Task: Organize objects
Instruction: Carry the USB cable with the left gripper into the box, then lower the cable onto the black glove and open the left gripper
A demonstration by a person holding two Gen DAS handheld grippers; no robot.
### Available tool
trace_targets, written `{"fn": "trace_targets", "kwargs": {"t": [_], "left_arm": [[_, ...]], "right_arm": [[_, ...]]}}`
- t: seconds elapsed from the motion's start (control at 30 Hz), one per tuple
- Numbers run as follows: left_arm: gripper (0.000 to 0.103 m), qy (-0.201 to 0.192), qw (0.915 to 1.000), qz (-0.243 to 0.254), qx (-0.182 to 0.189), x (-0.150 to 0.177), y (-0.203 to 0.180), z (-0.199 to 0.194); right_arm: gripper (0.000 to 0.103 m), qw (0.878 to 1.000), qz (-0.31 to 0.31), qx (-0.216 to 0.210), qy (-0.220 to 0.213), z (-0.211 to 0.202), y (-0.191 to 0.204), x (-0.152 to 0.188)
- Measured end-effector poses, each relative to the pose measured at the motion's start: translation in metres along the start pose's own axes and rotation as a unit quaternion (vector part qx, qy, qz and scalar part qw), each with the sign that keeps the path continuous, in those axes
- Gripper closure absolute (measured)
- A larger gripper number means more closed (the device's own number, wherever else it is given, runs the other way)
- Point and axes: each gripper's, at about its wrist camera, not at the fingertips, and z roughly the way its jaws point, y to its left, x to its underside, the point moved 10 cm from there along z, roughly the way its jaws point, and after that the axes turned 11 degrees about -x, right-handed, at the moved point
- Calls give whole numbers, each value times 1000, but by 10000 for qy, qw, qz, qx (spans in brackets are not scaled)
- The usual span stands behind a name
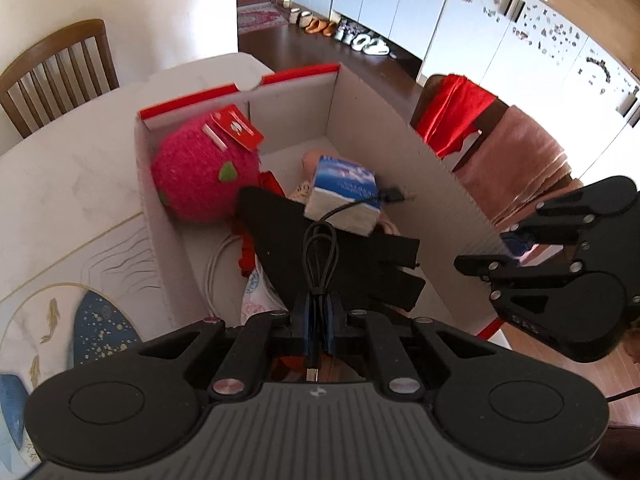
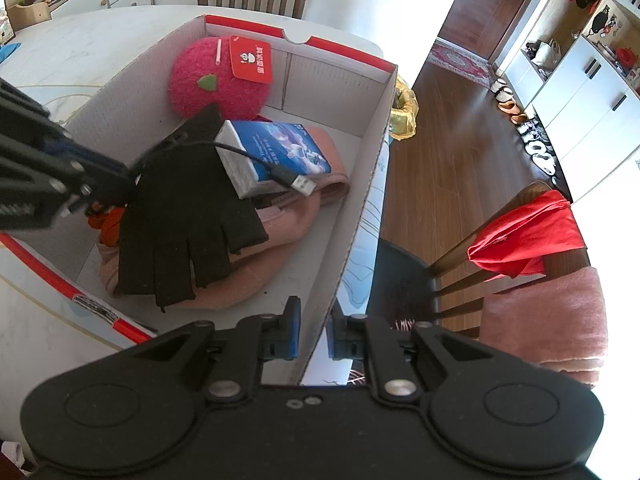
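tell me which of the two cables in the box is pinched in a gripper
The black USB cable: the left gripper is shut on its bundled loop, with its plug end trailing over the tissue pack. The white cable lies loose on the box floor.

1. Our left gripper (image 1: 316, 330) points steeply down, its jaws pinched tight on a black cable (image 1: 320, 252) that loops out ahead of the fingertips
2. Our right gripper (image 2: 313, 334) also tilts steeply down, its blue-padded fingers (image 2: 290, 334) nearly together, clamped on the box wall (image 2: 344, 264) between them
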Motion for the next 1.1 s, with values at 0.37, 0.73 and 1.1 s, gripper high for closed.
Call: {"fn": "trace_targets", "kwargs": {"t": [0.37,0.73,1.1], "left_arm": [[96,389,9992,60,-42,12,-4,28],[96,454,9990,3,-5,15,-3,33],[91,66,9999,23,-90,12,6,6]], "right_arm": [[91,10000,-26,17,2,1,1,0],[90,10000,4,16,-33,-1,1,-1],[88,9991,185,-11,-370,-26,1,-4]]}}
